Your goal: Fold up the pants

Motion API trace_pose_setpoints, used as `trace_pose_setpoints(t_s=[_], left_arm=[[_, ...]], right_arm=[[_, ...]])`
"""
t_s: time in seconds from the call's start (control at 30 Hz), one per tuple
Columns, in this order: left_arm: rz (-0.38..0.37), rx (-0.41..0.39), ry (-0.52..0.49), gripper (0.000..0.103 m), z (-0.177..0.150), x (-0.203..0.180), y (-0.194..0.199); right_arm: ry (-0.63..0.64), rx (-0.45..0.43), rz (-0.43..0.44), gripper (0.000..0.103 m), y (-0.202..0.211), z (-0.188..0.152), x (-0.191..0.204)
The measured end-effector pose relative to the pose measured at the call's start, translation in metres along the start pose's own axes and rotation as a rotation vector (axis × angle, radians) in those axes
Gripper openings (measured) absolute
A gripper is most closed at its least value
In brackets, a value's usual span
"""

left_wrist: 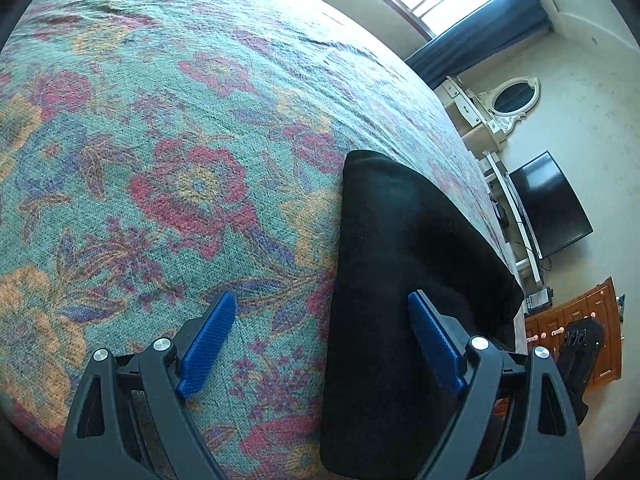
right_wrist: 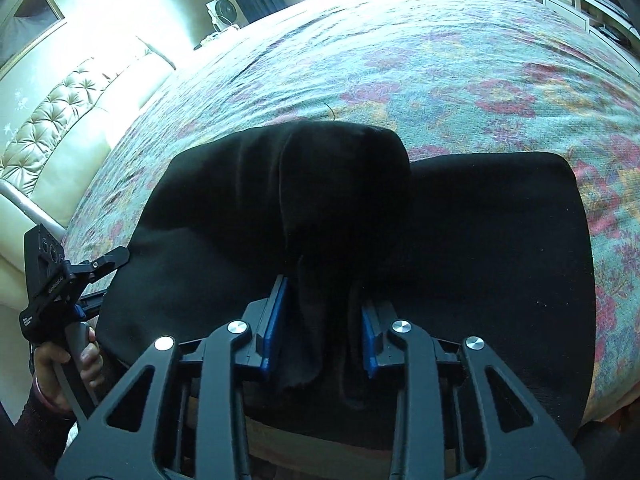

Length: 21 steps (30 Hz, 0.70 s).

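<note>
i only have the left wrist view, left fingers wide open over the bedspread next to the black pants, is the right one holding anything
Observer: Yes. In the right wrist view the right gripper is closed on a bunched piece of the black pants.
Operator: is that piece lifted or flat
Observer: Lifted. It rises into a hump above the flat part on the floral bedspread.
Operator: where is my left gripper from there
Observer: The left gripper sits at the pants' left edge, near the padded headboard, and holds no cloth.
</note>
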<state>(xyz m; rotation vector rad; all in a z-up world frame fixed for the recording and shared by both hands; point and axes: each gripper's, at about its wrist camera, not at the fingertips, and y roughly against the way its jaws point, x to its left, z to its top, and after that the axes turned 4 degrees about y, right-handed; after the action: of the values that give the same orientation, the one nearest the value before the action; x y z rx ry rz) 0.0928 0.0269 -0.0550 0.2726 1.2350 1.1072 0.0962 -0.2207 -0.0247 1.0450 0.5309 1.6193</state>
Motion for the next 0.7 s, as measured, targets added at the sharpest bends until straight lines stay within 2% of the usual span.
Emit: trace_pose_setpoints(t_s=[0.1, 0.2, 0.53, 0.7], left_arm=[[-0.001, 0.0, 0.002, 0.086, 0.001, 0.001, 0.001], [0.002, -0.006, 0.008, 0.086, 0.003, 0.004, 0.002], [0.022, -0.037, 0.066, 0.086, 0.007, 0.018, 0.013], [0.027, -0.031, 0.052, 0.086, 0.006, 0.016, 0.013]], right_arm=[[0.003, -0.008, 0.001, 0.019, 0.004, 0.001, 0.001], [-0.002, -0.019, 0.01, 0.014, 0.009, 0.003, 0.002], [0.084, -0.028, -0.061, 0.012, 0.022, 0.016, 0.021], [0.13, -0.036, -0.09, 0.01, 0.033, 0.025, 0.03]])
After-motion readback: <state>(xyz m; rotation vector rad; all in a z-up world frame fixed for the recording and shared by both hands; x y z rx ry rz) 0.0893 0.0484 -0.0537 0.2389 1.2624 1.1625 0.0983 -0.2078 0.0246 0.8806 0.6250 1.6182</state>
